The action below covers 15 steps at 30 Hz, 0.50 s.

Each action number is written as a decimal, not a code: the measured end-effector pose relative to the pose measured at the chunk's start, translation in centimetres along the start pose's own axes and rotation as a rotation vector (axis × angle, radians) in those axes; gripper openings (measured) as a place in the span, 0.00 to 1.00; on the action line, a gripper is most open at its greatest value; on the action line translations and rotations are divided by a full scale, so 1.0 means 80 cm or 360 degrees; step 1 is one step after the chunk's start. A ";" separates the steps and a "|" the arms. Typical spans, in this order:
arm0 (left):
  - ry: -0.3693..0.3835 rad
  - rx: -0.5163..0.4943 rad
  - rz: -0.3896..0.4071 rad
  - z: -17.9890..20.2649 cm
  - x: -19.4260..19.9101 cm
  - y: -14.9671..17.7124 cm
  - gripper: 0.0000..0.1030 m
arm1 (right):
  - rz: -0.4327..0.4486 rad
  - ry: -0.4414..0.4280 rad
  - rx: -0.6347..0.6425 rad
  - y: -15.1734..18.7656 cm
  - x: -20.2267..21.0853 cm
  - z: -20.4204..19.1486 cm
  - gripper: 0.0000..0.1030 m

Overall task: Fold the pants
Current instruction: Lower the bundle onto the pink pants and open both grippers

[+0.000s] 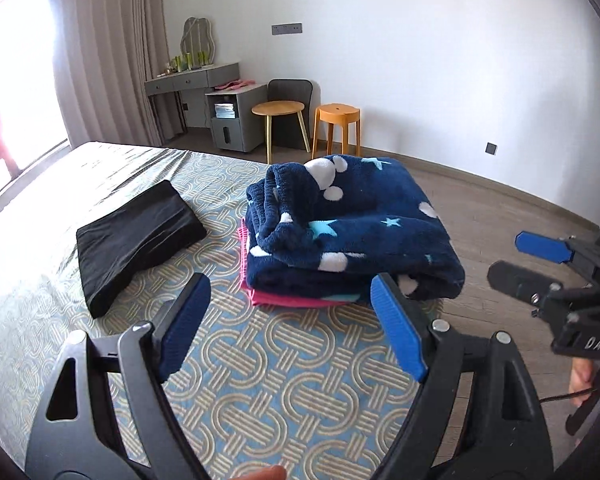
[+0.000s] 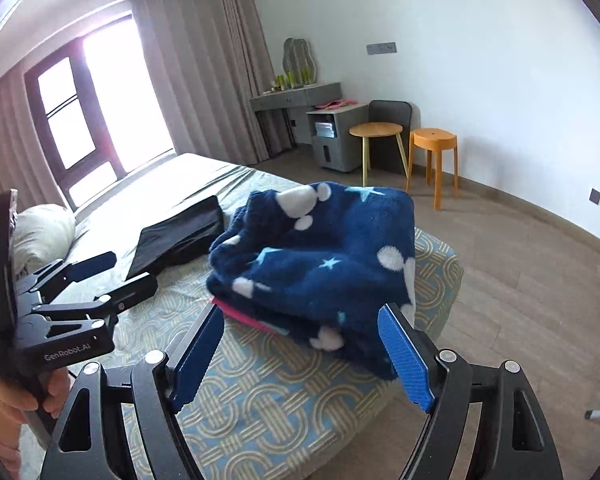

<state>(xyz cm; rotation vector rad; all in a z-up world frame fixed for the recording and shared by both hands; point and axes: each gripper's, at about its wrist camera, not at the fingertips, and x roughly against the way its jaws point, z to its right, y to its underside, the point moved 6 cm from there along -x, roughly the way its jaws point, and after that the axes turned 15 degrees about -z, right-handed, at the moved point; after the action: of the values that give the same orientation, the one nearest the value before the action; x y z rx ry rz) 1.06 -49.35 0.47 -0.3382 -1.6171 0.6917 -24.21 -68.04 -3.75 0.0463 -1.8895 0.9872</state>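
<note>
Navy fleece pants [image 1: 352,236] with white dots and stars lie folded in a thick bundle on a pink folded garment [image 1: 296,300] near the bed corner; they also show in the right wrist view [image 2: 324,268]. My left gripper [image 1: 290,312] is open and empty, a little in front of the bundle above the bedspread. My right gripper [image 2: 304,332] is open and empty, its fingers just in front of the bundle's near edge. The right gripper also shows in the left wrist view [image 1: 524,260], and the left gripper in the right wrist view [image 2: 120,272].
A black folded garment [image 1: 140,240] lies left of the bundle on the patterned bedspread [image 1: 268,392]. A white pillow [image 2: 40,236] lies at the far left. Beyond the bed stand a round side table [image 1: 278,110], an orange stool [image 1: 336,114] and a grey desk [image 1: 204,80].
</note>
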 end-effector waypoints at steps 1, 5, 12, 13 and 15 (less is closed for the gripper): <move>-0.0005 0.0011 0.0007 -0.001 0.014 0.011 0.80 | 0.0004 0.0010 0.0014 0.001 0.005 -0.008 0.79; -0.0099 -0.0020 0.0064 -0.009 0.061 0.050 0.81 | 0.0023 0.0023 0.0051 0.041 0.031 -0.044 0.79; -0.0100 0.0054 0.0140 -0.019 0.127 0.109 0.82 | 0.0091 0.0093 0.0024 0.072 0.066 -0.083 0.79; -0.0099 0.0060 0.0157 -0.018 0.135 0.115 0.82 | 0.0087 0.0092 0.0034 0.075 0.071 -0.089 0.79; -0.0094 0.0065 0.0190 -0.018 0.148 0.124 0.82 | 0.0092 0.0103 0.0064 0.082 0.084 -0.103 0.79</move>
<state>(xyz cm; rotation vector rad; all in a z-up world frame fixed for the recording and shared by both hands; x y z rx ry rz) -1.30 -34.40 3.83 -0.3900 -1.6464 0.8311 -24.50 -55.92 -0.94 -0.0161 -1.8208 1.0540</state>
